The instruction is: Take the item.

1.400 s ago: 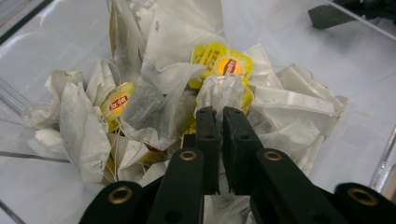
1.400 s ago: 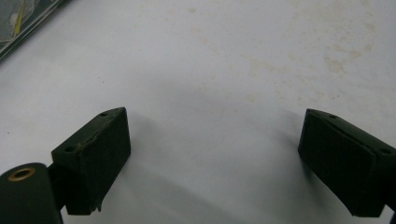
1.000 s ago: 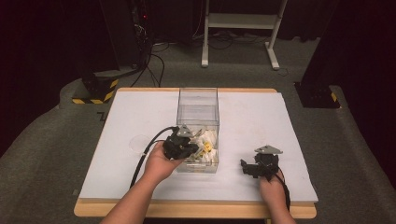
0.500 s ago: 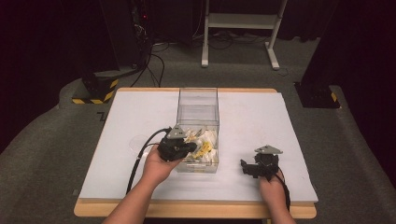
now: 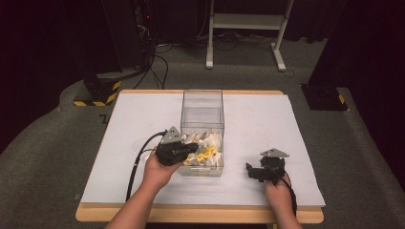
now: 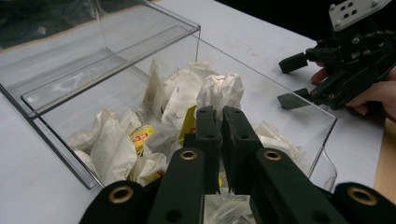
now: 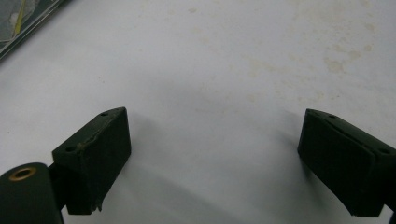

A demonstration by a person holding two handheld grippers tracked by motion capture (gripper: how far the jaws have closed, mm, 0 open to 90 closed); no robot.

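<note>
A clear plastic box (image 5: 202,102) stands mid-table with a heap of white and yellow tea bags (image 5: 206,149) in its near end. My left gripper (image 5: 193,149) hovers at the box's near left wall, pointing right over the tea bags (image 6: 116,144). Its jaws (image 6: 219,114) are shut with only a slit between them, and I make out nothing held there. My right gripper (image 5: 250,171) rests on the white table top to the right of the box. It is open (image 7: 215,163) over bare table, and the left gripper view catches it (image 6: 292,81) beyond the box.
The white table top (image 5: 267,124) has a wooden front edge (image 5: 200,214). A cable (image 5: 136,164) trails left from the left gripper. On the floor behind stand a white frame (image 5: 243,21), a yellow-black striped base (image 5: 98,95) and a black base (image 5: 325,98).
My left gripper has drawn back a little to the left, from over the tea bags toward the box's left wall, jaws still shut. The right gripper has stayed put.
</note>
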